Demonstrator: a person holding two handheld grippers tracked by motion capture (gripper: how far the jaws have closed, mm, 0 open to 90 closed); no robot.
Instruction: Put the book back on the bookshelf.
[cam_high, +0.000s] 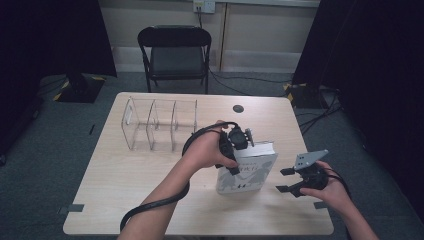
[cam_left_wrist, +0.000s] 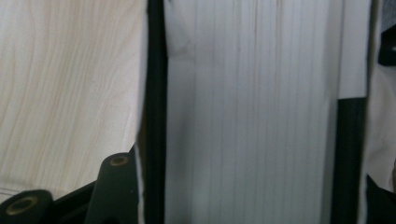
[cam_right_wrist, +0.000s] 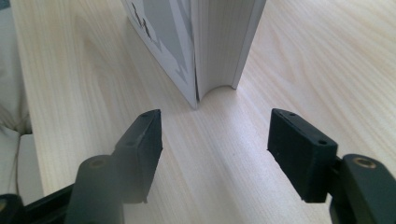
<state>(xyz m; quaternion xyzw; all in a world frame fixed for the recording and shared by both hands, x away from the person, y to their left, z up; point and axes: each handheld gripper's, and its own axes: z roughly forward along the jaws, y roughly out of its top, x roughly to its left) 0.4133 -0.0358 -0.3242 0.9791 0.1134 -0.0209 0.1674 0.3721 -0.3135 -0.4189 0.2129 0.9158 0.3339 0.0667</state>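
Book (cam_high: 247, 172) stands on edge on the table (cam_high: 130, 175), right of centre on the near half, white cover with grey figures facing the person, page block up. Left gripper (cam_high: 239, 145) comes down on its top edge; in the left gripper view the page block (cam_left_wrist: 252, 112) runs between the two black jaws, which lie against the covers on either side, so the left jaws read as closed on the book and holding it upright. Right gripper (cam_high: 286, 180) sits low over the table, just to the right of the book and apart from it, jaws wide with nothing between them. In the right gripper view the book's end (cam_right_wrist: 219, 46) lies straight ahead of the gap, pages and cover edges toward the camera, spine side not resolved. Key relation: the book's long axis runs left to right across the table, roughly in line with the right gripper's approach, so the open jaws face its short end rather than its broad cover. Left hand is the one on the book; right is near but not touching. Clear rack (cam_high: 160, 122) with upright dividers stands behind and left of the book, well apart. Judgement: the book is probably bound for a rack slot, and the left grip alone must keep it vertical.
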